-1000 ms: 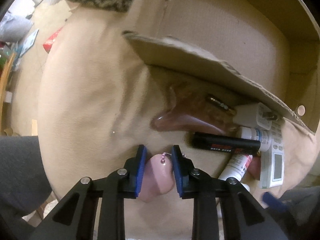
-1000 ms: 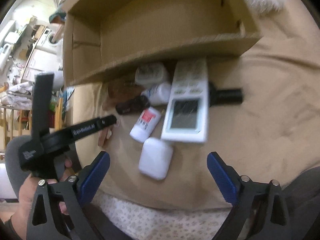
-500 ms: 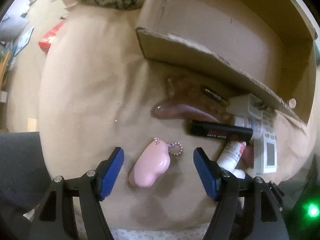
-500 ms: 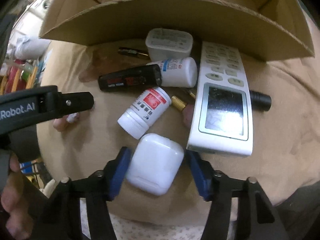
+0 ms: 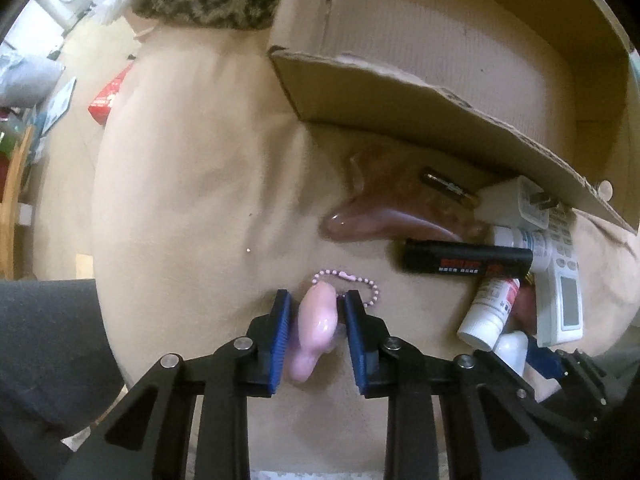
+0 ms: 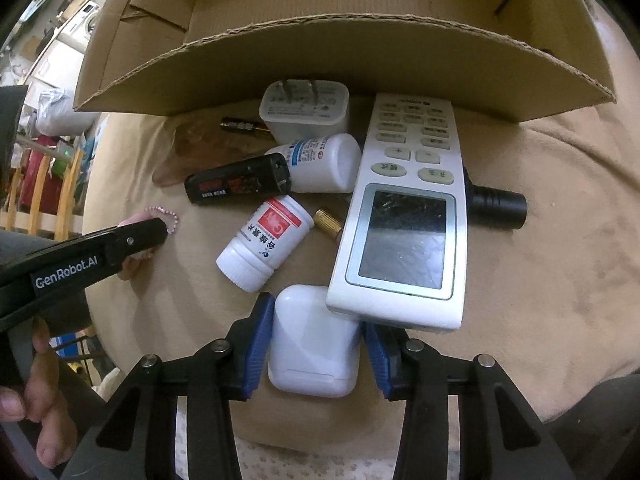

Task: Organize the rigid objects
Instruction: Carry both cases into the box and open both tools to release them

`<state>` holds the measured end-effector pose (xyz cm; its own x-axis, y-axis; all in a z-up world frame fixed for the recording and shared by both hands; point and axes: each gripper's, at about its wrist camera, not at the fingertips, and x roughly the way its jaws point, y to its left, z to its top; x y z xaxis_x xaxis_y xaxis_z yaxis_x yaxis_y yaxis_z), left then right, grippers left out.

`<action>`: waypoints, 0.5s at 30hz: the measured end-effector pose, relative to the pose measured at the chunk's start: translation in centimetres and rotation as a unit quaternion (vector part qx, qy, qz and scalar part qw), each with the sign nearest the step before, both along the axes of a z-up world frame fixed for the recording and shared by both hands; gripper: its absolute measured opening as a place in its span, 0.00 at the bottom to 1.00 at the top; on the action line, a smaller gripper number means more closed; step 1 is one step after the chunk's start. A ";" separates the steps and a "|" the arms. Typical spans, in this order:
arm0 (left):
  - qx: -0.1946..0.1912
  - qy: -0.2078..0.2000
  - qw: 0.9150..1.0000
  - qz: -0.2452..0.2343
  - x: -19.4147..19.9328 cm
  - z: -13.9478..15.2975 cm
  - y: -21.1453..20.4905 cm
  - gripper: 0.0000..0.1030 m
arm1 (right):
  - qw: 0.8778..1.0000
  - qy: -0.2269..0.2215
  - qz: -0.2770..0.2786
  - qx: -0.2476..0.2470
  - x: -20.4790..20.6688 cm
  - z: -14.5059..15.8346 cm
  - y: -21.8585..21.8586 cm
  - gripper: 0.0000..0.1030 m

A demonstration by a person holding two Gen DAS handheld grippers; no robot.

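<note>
My left gripper [image 5: 316, 296] points down at the beige cushion, its jaws closing with both pads against a pink charm [image 5: 316, 328] on a bead chain [image 5: 370, 292]. The jaws of my right gripper [image 6: 316, 312] are closing too, and its blue pads press the sides of a white earbud case [image 6: 312, 352]. Beyond it lie a white remote [image 6: 404, 232], a red-label pill bottle [image 6: 264, 240], a blue-label bottle [image 6: 324, 162], a black lighter-like stick [image 6: 238, 184], a charger plug [image 6: 304, 112] and a black torch [image 6: 496, 208]. An open cardboard box [image 6: 340, 52] stands behind them.
A brown translucent scraper [image 5: 380, 216] and a small battery [image 5: 448, 192] lie under the box's near flap [image 5: 400, 92]. The left gripper [image 6: 140, 236] and the hand holding it show at the left of the right wrist view. A red packet [image 5: 110, 96] lies on the floor.
The left jaws let the pink charm go, opened wide, then closed on it again. The right gripper came down over the earbud case and its wide jaws closed round it.
</note>
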<state>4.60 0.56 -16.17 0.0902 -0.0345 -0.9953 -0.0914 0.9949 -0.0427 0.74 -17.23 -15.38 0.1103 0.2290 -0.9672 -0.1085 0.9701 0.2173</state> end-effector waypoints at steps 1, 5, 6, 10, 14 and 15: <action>-0.001 0.000 1.000 -0.001 -0.1 0.1 0.0 0.23 | 1.000 -0.002 0.001 0.001 -0.1 0.1 0.0 0.44; -0.016 -0.004 1.000 0.001 -1.2 1.0 0.4 0.21 | 0.999 0.002 0.001 0.032 -1.3 0.8 0.1 0.44; -0.018 -0.009 1.000 0.000 -1.3 1.4 0.3 0.21 | 0.999 0.001 0.003 0.039 -1.5 1.2 0.1 0.44; -0.027 -0.029 0.999 0.003 -1.6 3.4 0.3 0.20 | 0.998 -0.020 0.010 0.052 -2.2 2.9 -0.4 0.44; -0.043 -0.045 0.998 0.023 -1.6 5.3 0.6 0.20 | 0.996 -0.056 0.003 0.069 -2.2 5.5 -1.1 0.44; -0.042 -0.051 0.998 0.024 -1.6 5.9 0.6 0.20 | 0.995 -0.064 0.001 0.073 -2.1 6.1 -1.2 0.44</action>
<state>2.96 1.13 -10.31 0.1947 -0.1111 -0.9746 -0.1303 0.9818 -0.1379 -1.38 -18.40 -9.32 0.2305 0.3655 -0.9018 -0.1463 0.9292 0.3393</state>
